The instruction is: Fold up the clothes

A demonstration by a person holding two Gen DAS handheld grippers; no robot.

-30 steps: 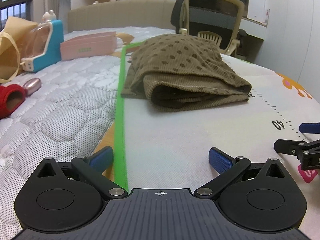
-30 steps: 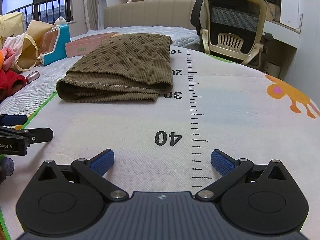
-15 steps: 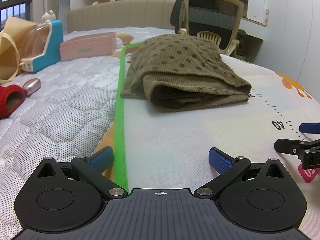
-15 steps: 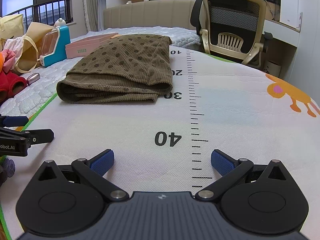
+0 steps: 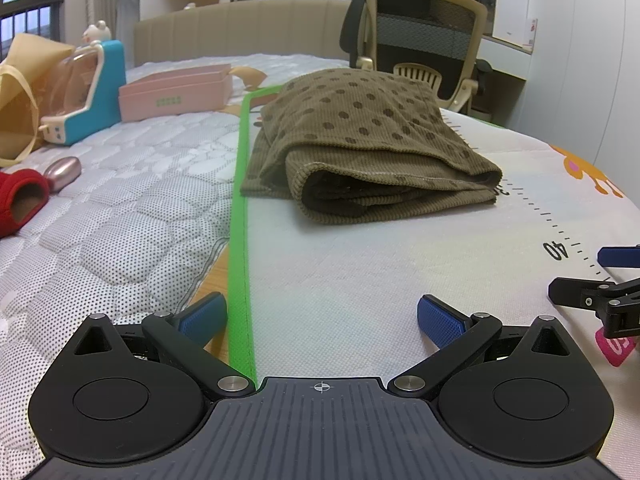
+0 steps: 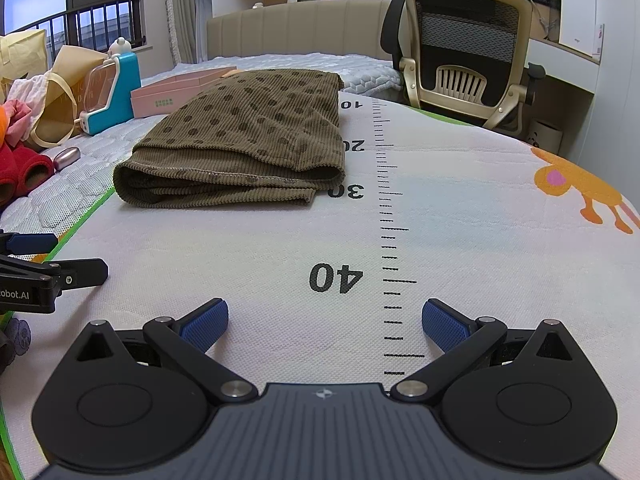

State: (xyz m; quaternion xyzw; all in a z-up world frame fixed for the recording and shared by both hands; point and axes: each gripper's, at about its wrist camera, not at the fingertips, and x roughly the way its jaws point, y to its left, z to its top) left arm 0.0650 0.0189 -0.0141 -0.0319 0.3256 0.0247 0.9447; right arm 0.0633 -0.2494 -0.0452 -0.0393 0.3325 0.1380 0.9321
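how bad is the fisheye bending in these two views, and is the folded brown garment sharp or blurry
Left wrist view: the mat's green border bows and the far corners go dark, yet the folded garment is sharp, ribs and dots clear. Right wrist view: the printed ruler stays nearly straight mid-frame while the mat curves away at the sides; no motion blur.

The white mat carries a printed ruler scale running along its length, with the numbers 10, 20, 30 and 40 readable upside down beside the tick marks in the right wrist view. The 30 lies just beside the near edge of the folded brown garment. The left claw, seen at the mat's left edge, bears the partial lettering "obot.AI".
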